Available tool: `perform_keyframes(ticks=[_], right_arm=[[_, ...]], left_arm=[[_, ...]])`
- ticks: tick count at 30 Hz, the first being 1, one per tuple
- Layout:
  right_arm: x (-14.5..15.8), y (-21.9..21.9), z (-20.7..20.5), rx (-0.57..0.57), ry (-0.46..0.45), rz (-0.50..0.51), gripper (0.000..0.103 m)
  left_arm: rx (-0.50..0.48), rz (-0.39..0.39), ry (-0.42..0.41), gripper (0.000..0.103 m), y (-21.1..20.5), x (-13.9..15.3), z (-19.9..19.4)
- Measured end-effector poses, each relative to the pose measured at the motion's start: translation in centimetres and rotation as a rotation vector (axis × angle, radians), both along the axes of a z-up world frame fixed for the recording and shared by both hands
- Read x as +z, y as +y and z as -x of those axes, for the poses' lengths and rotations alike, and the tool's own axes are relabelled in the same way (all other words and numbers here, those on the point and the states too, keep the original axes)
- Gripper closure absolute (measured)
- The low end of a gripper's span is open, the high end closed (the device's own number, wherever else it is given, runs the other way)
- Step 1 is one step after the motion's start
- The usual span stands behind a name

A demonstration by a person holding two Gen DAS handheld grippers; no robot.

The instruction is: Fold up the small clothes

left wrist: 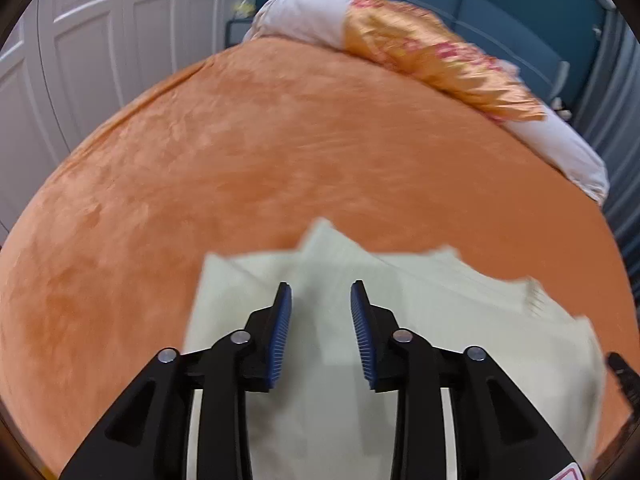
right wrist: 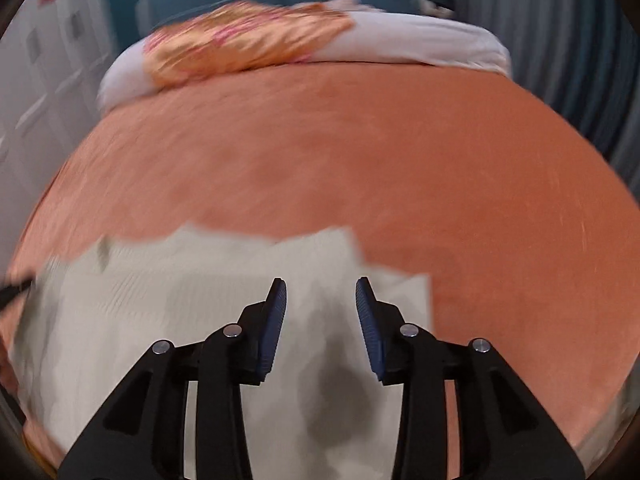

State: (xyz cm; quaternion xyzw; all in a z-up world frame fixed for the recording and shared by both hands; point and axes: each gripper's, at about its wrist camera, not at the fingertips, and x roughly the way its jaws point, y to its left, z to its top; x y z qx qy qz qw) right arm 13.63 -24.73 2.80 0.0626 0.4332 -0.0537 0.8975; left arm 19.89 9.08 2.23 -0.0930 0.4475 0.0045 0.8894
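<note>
Cream garment lies part-folded on orange bedspread, at 6 o'clock. Left gripper and right gripper both released, nothing between pads. Blur: fold edges probably uneven. Risk: layers slip apart on regrasp.

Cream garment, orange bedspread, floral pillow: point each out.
cream garment (left wrist: 320,400), left wrist view, flat middle panel.
orange bedspread (left wrist: 260,160), left wrist view, bare centre.
floral pillow (right wrist: 248,44), right wrist view, patterned top.

I am looking across an orange bedspread covering the bed, a white pillow and gold floral cushion lying along its far edge, white panelled doors standing beyond.
</note>
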Motion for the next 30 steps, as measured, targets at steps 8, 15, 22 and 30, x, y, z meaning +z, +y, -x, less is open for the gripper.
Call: perform_keyframes(ticks=[8, 15, 22, 30], right_arm=[[-2.1, 10.7, 5.6, 0.295, 0.102, -0.086, 0.069], [-4.8, 5.3, 9.2, 0.174, 0.168, -0.053, 0.072], [-5.5, -1.7, 12.8, 0.012, 0.158, -0.081, 0.091], [-4.9, -0.1, 12.8, 0.004, 0.146, -0.020, 0.091]], left_arm=[[-0.208, -0.083, 0.074, 0.057, -7.9, -0.6, 9.3], [-0.181, -0.172, 0.159, 0.057, -6.0, -3.7, 12.1], [-0.140, -0.214, 0.168, 0.057, -4.7, -3.6, 13.3], [-0.136, -0.253, 0.167, 0.057, -4.7, -3.4, 14.1]])
